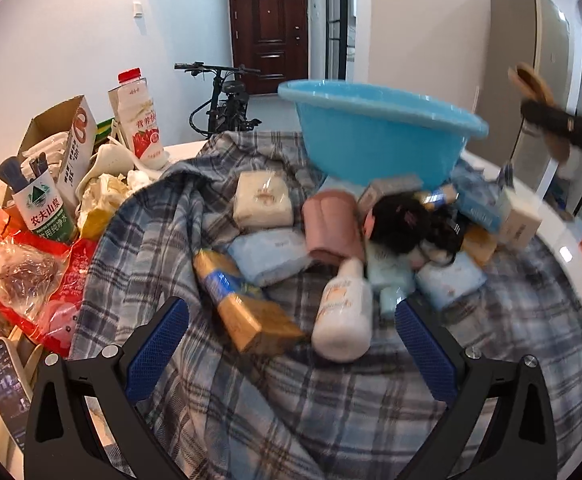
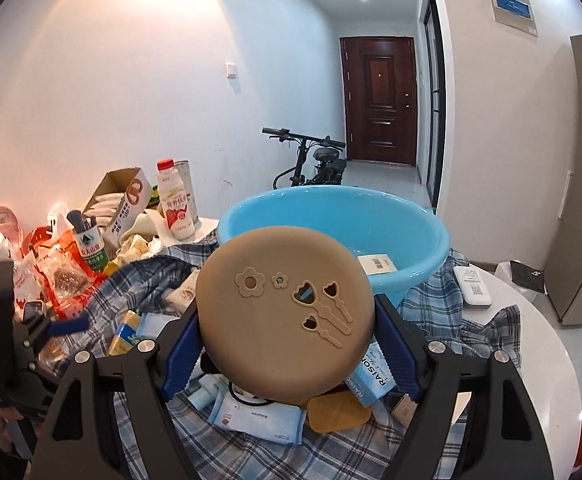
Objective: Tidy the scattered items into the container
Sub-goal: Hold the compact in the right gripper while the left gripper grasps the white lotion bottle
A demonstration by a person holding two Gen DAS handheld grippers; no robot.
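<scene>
A blue plastic basin stands at the back of a plaid cloth; it also shows in the right wrist view with one small box inside. My right gripper is shut on a round tan disc with flower cut-outs, held above the pile in front of the basin. My left gripper is open and empty, low over the cloth, just in front of a white lotion bottle and a gold-and-blue packet. Tissue packs, a pink cup and a black item lie scattered beyond.
Clutter fills the table's left: a green-label bottle with brushes, a milk bottle, a cardboard box, red bags, a phone. A remote lies at the right. A bicycle stands behind.
</scene>
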